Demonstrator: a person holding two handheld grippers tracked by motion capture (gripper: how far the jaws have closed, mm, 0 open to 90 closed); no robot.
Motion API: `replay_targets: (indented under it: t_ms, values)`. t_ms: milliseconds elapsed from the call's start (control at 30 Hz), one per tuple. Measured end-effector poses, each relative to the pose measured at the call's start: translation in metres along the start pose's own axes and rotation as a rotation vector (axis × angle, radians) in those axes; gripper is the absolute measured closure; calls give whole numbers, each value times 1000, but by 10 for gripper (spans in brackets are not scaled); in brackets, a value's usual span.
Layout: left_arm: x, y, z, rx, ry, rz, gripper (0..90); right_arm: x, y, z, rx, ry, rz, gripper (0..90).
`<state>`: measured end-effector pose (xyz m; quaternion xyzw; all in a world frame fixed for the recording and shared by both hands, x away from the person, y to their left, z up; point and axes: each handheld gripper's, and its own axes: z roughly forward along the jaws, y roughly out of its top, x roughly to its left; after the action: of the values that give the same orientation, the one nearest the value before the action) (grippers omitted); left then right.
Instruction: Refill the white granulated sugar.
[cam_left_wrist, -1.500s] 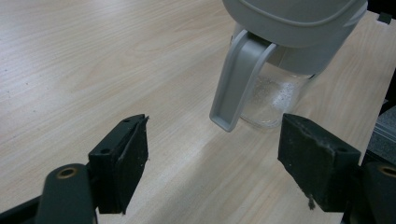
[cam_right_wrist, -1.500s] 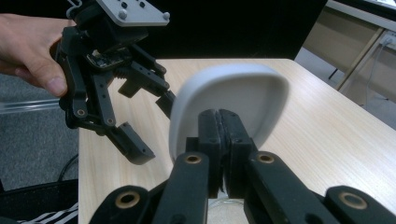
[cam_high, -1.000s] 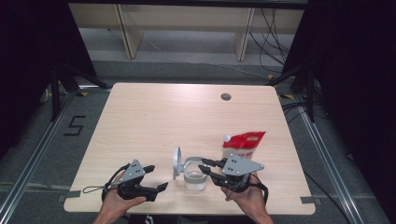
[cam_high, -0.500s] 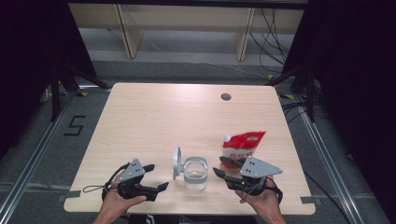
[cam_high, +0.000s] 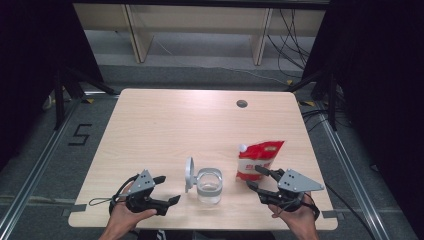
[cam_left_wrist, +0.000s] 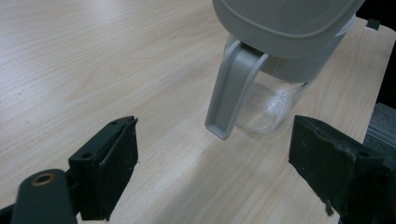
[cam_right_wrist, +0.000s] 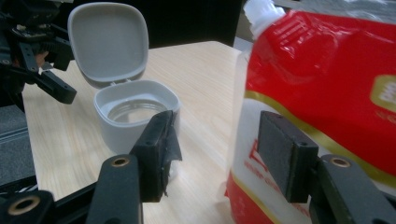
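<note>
Jar (cam_high: 209, 185) stands near the table's (cam_high: 165, 125) front edge, about midway along it, lid (cam_high: 189, 174) hinged open and upright on its left side. Red pouch (cam_high: 257, 159) stands upright toward the front right corner. Right gripper (cam_high: 258, 178): jaws have just been opening, now apart, nothing gripped, tips just beside the pouch. Left gripper (cam_high: 167, 189): jaws wide, empty, left of the jar.

place: lab recording bay | signs: black curtains (cam_high: 30, 60), floor rails (cam_high: 35, 165) (numbered floor mark), loose cables (cam_high: 292, 30)
</note>
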<state>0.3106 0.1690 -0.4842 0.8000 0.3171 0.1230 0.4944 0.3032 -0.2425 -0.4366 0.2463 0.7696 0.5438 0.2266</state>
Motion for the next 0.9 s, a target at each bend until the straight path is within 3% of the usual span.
replay_targets:
  t_ms: [67,100,133,233,333,367,400,433,467,533,567,633,667,700,833,900]
  values:
    - [0,0,0,0,-1,-2,154,-1,-1,-2,-9,-17,-2,474]
    - [-1,-2,1,-2,-5,-25,154,-3,-4,-6,-12,-27,3,474]
    - [-2,-2,1,-7,-5,-29,154,-3,-5,-9,-2,-30,27,474]
    - [-1,-2,1,-5,-3,-24,154,-6,-6,-13,1,-39,13,473]
    - [0,0,2,-7,0,-6,153,-15,-13,-23,24,-70,50,442]
    - [1,0,2,1,-2,7,154,-20,-15,-25,7,-86,23,418]
    - [1,-1,2,-1,-3,5,154,-22,-18,-27,27,-63,72,391]
    - [-1,-2,2,-3,-1,-19,154,-24,-21,-29,33,-78,70,386]
    - [-1,-2,2,0,-1,-12,153,-26,-24,-30,39,-81,87,372]
    - [-1,-2,2,2,0,-13,154,-30,-26,-32,27,-90,76,346]
    - [-1,-3,2,1,1,-15,154,-35,-30,-35,49,-109,111,311]
    - [-1,-3,2,-1,1,-18,154,-38,-32,-35,41,-117,95,296]
    - [-1,-3,2,-1,2,-16,154,-41,-34,-36,48,-118,129,269]
    - [-1,-3,2,-2,2,-17,154,-49,-38,-35,47,-125,103,252]
    - [-1,-3,3,2,2,-15,154,-60,-44,-31,54,-101,138,193]
    - [-1,-3,5,0,-2,-14,154,-67,-46,-25,48,-91,125,178]
